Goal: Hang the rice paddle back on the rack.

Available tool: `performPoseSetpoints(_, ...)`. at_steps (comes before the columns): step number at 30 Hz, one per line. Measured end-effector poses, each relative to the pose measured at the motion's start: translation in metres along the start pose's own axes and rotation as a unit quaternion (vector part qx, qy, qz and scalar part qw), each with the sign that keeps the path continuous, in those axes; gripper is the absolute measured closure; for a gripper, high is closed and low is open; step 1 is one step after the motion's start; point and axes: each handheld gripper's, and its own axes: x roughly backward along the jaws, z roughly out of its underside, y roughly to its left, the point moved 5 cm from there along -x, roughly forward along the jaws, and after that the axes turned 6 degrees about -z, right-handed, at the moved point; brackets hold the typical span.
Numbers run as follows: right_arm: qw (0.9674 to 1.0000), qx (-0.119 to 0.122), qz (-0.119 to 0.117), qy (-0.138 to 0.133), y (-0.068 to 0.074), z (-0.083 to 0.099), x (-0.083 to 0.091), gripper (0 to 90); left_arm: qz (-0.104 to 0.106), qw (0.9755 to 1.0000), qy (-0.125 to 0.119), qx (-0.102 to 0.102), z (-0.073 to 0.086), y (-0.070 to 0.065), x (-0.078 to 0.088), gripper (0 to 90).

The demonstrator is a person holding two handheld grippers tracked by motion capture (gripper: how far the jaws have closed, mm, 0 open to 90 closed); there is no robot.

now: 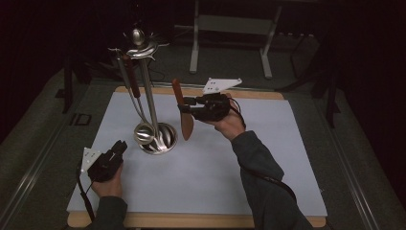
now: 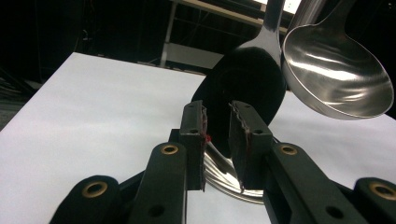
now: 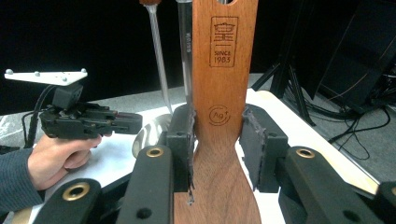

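My right gripper [image 1: 184, 106] is shut on a wooden spatula [image 1: 186, 125] and holds it upright above the white mat, handle end up, just right of a metal utensil stand [image 1: 149, 96]. Seen from the right gripper view, the spatula [image 3: 219, 70] stands between the jaws of the right gripper [image 3: 217, 135], its printed handle facing the camera. A steel ladle [image 1: 143, 133] hangs from the stand's top, bowl down by the base. My left gripper [image 1: 120, 145] rests low on the mat, left of the base, open with nothing between its jaws [image 2: 217, 126]. The ladle bowl [image 2: 336, 79] hangs above and to the right.
The white mat [image 1: 215, 163] lies on a wooden board [image 1: 191, 220] over a grey table. The stand's round base [image 1: 165, 139] sits left of the mat's middle. A metal frame's legs [image 1: 194, 48] stand behind the table in the dark.
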Motion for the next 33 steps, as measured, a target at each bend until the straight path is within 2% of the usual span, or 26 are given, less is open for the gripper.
performPoseSetpoints(12,0.9998,0.005,-0.014,-0.01,0.003,-0.01,0.001,65.9,-0.001,1.0,0.0,0.001,0.0,0.0,0.0,75.9)
performPoseSetpoints(33,0.9995,0.019,-0.014,-0.019,0.009,-0.03,0.002,65.8,-0.002,1.0,-0.002,0.002,0.0,0.001,0.0,75.8)
